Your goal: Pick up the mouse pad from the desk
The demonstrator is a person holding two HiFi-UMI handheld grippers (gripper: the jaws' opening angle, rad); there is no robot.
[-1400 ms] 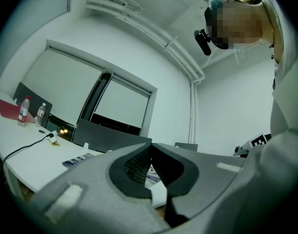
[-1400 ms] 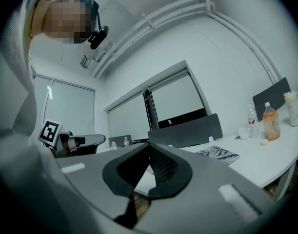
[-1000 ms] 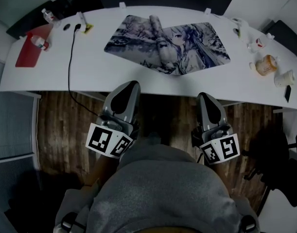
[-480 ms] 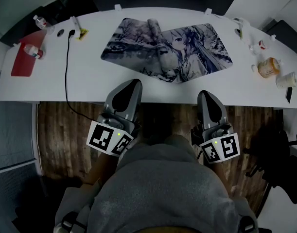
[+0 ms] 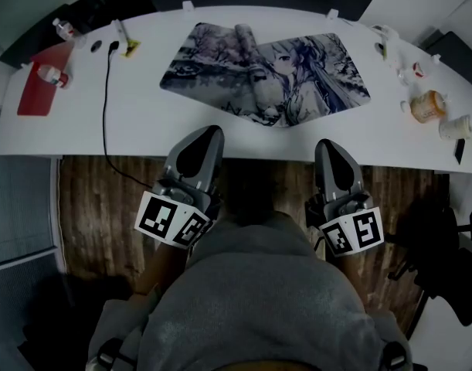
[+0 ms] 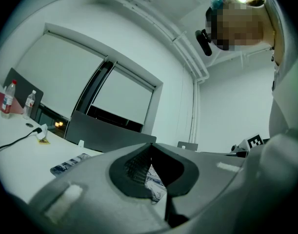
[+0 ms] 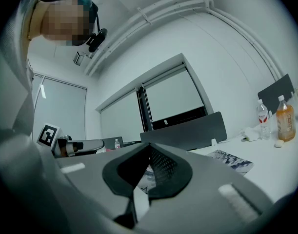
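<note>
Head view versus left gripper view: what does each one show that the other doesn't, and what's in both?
Only the head view shows the dark wooden floor and the orange drink bottle near the desk's right end. Only the left gripper view shows the blind-covered window, the white ceiling pipes, and a close look at the left gripper, jaws closed and empty. Both show the white desk, the anime-printed mouse pad lying on it, and the black cable.
</note>
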